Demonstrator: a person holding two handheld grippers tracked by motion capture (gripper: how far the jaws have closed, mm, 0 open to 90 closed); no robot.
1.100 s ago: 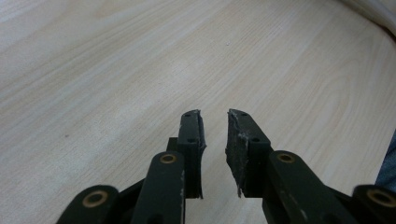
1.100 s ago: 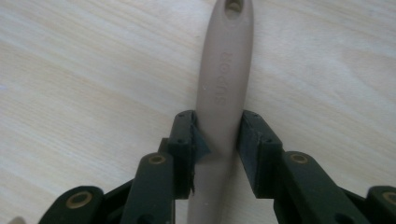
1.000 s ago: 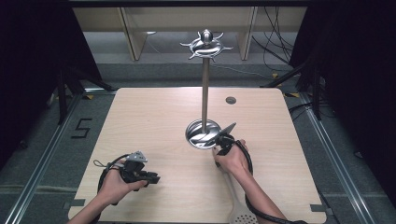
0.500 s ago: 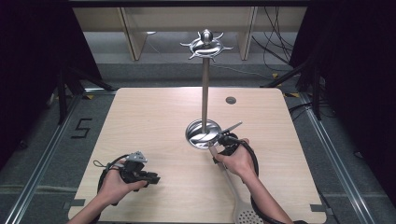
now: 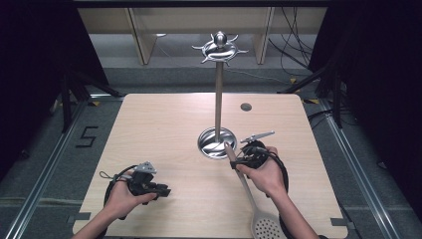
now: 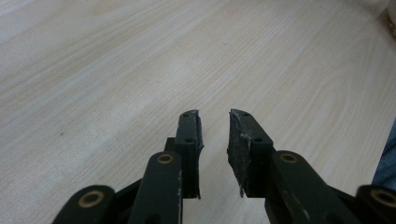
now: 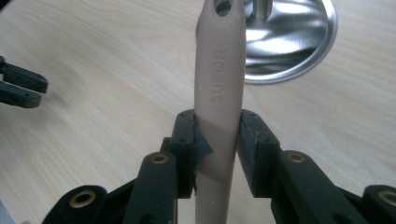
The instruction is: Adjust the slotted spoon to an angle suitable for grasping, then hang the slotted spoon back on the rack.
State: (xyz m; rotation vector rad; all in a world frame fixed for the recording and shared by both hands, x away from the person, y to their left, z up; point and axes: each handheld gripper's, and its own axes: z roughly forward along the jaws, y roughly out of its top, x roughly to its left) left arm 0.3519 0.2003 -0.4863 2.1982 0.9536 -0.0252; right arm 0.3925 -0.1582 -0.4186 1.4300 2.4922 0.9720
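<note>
I am gripping the skimmer (image 5: 247,191) by its tan handle (image 7: 219,88) with my right gripper (image 7: 217,140), lower right of the high view, beside the rack (image 5: 218,99) – stiff, light, smooth plastic, likely slippery, so I am clamping mid-handle. My left gripper (image 6: 215,140) is hanging apart and empty, its jaws just opening wider.

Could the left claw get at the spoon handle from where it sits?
Probably yes: the left claw is open and holds nothing, and bare table lies between it and the spoon handle, which the right claw already grips.

Beige skimmer (image 7: 218,93), silver stand (image 5: 217,142)
</note>
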